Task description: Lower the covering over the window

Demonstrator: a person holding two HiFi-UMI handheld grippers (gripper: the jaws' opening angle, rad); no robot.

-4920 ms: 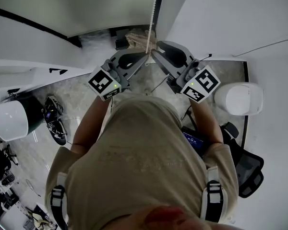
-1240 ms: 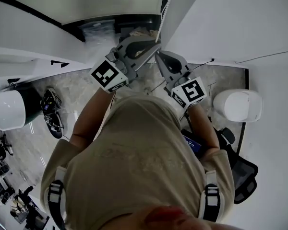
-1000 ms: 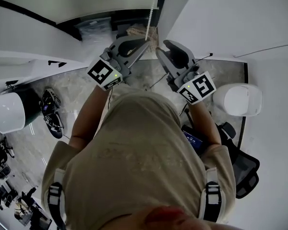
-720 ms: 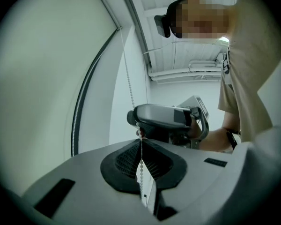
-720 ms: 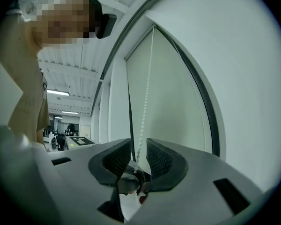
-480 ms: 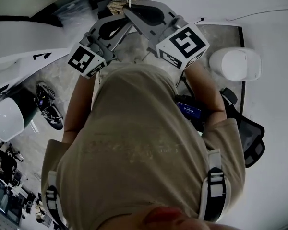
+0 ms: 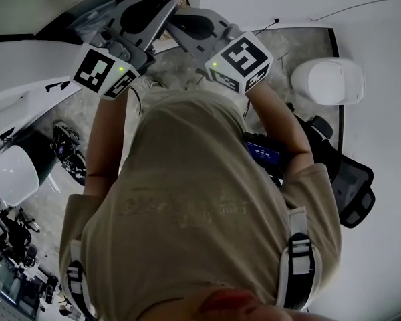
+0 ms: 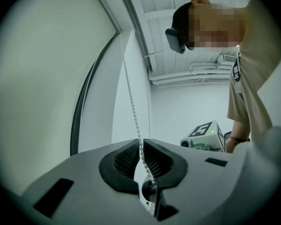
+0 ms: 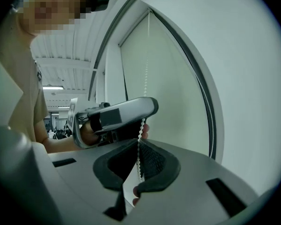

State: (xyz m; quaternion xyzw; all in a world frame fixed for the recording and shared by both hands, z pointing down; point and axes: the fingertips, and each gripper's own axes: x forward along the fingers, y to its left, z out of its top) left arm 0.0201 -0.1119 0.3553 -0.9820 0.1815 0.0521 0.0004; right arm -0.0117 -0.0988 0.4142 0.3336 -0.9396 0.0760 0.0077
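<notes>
Right tongs (image 9: pixel 138 141) have just closed onto the bead chain (image 9: pixel 142 125); left tongs (image 8: pixel 141 140) just loosening around it.

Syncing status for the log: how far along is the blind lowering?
Done: unclear; bottom edge of the blind is out of view. In hand: right gripper has just closed on the bead chain; left gripper has just been opening, chain loose between its jaws. Left: more hand-over-hand pulls, probably.

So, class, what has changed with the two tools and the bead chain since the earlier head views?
The right tool moved in under the left tool and closed on the bead chain. The left tool's jaws have just been opening, chain still between them. The person stands in the same spot.
</notes>
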